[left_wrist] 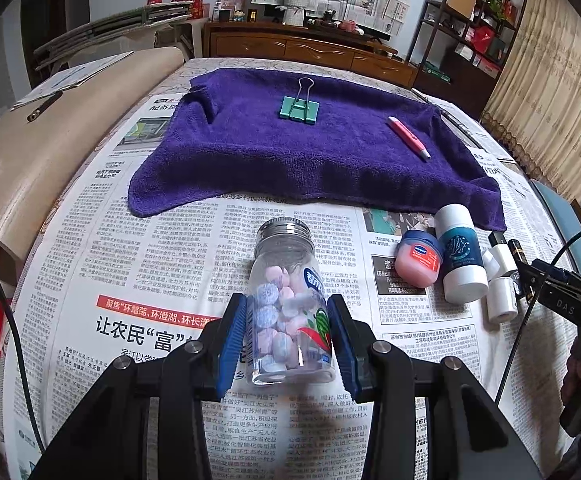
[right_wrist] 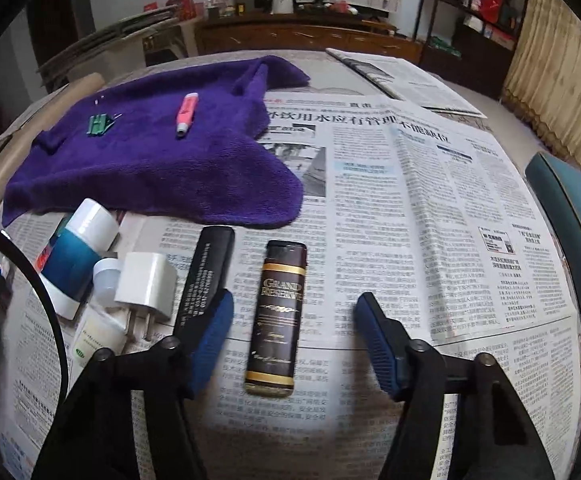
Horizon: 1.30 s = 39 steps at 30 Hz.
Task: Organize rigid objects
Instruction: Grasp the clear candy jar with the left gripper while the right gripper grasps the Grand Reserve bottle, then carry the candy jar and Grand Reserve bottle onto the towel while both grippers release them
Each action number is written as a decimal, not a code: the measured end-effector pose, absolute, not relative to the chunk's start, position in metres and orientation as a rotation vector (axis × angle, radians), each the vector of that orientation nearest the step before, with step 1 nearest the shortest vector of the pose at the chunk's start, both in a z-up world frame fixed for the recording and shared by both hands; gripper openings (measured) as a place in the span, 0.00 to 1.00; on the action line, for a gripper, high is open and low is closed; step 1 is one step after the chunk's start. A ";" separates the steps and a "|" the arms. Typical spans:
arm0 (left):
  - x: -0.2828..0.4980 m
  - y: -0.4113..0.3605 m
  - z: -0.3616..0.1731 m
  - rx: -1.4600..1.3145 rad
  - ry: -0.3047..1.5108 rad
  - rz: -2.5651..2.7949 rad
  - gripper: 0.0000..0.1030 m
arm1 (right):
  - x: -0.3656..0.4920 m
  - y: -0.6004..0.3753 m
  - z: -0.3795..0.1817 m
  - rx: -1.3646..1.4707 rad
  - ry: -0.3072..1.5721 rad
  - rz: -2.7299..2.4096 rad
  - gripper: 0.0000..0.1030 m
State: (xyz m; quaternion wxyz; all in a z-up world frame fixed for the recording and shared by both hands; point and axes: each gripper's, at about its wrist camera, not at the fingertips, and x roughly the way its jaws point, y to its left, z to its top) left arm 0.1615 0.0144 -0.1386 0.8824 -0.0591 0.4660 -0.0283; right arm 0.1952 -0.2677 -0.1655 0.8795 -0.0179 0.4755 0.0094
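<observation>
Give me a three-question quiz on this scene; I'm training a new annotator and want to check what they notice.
1. True or false: the left tool is closed on the clear candy jar.
2. Which two items lie on the purple towel?
A. charger and lighter
B. green binder clip and pink highlighter
C. jar and tube
3. Fill in: the brown "Grand Reserve" bottle lies flat on the ____ between the right tool's fingers, untouched.

Key:
1. True; both pads press its sides.
2. B: the green binder clip and pink highlighter.
3. Newspaper.
</observation>
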 end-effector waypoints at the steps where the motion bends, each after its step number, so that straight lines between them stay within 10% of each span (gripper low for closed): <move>1: 0.162 0.015 -0.139 -0.124 0.970 -0.059 0.38 | 0.195 -0.268 -0.165 -0.031 0.987 0.028 0.55; 5: 0.162 0.014 -0.139 -0.124 0.974 -0.061 0.38 | 0.195 -0.270 -0.163 -0.019 0.973 0.022 0.23; 39: 0.157 0.019 -0.105 -0.125 0.908 -0.069 0.38 | 0.162 -0.247 -0.134 0.008 0.938 0.152 0.23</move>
